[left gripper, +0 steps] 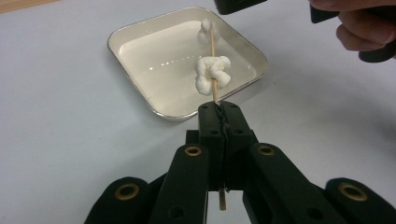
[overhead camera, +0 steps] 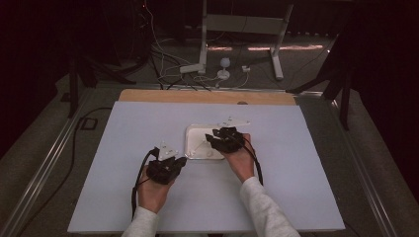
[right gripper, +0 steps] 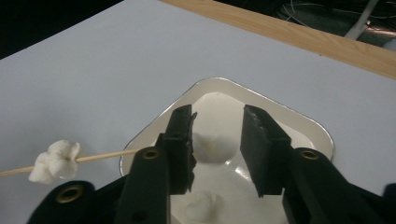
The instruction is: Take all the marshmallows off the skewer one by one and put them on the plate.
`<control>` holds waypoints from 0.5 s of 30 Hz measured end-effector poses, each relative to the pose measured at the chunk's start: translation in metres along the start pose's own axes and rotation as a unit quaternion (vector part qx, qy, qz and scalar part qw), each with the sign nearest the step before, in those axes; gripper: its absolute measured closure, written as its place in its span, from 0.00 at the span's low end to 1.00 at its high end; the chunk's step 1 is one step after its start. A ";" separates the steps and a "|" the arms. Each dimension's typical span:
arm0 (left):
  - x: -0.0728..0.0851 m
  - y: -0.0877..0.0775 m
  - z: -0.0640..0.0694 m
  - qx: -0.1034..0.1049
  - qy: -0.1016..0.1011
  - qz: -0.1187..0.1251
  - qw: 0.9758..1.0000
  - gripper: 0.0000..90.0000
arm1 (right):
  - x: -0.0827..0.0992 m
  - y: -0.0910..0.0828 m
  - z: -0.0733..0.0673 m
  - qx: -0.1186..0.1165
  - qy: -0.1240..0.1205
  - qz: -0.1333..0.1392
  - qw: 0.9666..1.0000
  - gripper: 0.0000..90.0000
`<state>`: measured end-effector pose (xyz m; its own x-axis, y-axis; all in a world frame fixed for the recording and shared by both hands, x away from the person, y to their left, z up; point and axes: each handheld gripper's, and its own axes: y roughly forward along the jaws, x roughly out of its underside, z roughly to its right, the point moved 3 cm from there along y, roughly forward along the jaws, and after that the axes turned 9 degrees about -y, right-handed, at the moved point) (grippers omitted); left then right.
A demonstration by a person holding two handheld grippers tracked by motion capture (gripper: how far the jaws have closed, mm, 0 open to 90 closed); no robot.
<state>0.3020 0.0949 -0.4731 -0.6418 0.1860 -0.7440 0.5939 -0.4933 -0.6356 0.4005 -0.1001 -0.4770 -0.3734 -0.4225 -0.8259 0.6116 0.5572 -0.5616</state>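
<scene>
The left tongs (left gripper: 219, 109) are pressed together on a thin wooden skewer (left gripper: 214, 56), held near the middle of the tabletop (overhead camera: 148, 123) with its tip reaching over the shallow white tray (left gripper: 140, 35). A clump of white marshmallow pieces (left gripper: 211, 74) sits partway up the stick and another piece (left gripper: 205, 30) near its tip. The right tongs (right gripper: 217, 135) hang spread over the tray, nothing between them, a loose piece (right gripper: 211, 148) lying just below. The stick is thin and pinched low, so a sideways knock from the right tongs could twist it or slide the clump off. That far piece may be on the tip or merely behind it; I cannot tell. The right hand (left gripper: 364, 28) is cut off at the top of the left gripper view.
</scene>
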 end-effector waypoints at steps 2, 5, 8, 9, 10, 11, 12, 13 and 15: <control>0.000 0.000 -0.001 0.000 -0.003 0.001 1.000 1.00 | 0.000 0.000 0.001 0.000 0.002 0.001 1.000 0.67; 0.000 0.000 -0.001 0.000 -0.004 0.002 1.000 1.00 | 0.001 -0.002 0.002 -0.001 0.004 0.001 1.000 0.64; 0.000 0.000 -0.001 0.001 -0.004 0.002 1.000 1.00 | 0.001 -0.001 0.000 -0.004 -0.001 -0.001 1.000 0.63; 0.000 0.000 -0.001 0.000 -0.004 0.003 1.000 1.00 | 0.001 -0.001 -0.001 -0.006 -0.001 -0.001 1.000 0.62; 0.000 0.000 -0.001 0.000 -0.003 0.002 1.000 1.00 | 0.001 -0.002 -0.002 -0.008 0.000 0.000 1.000 0.61; 0.000 0.000 -0.001 0.000 -0.003 0.003 1.000 1.00 | 0.001 -0.002 -0.004 -0.013 0.000 0.002 1.000 0.60; 0.000 0.000 -0.001 0.001 -0.004 0.004 1.000 1.00 | 0.001 -0.002 -0.004 -0.013 0.000 0.002 1.000 0.60; 0.000 -0.001 -0.001 0.002 -0.005 0.004 1.000 1.00 | 0.001 -0.003 -0.007 -0.018 -0.004 0.001 1.000 0.58; 0.000 0.000 -0.002 0.002 -0.006 0.005 1.000 1.00 | 0.001 -0.004 -0.008 -0.021 -0.004 0.002 1.000 0.58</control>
<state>0.3027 0.0965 -0.4729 -0.6416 0.1717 -0.7476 0.5982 -0.4981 -0.6277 0.3925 -0.0968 -0.4762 -0.3652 -0.4270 -0.8273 0.5828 0.5881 -0.5608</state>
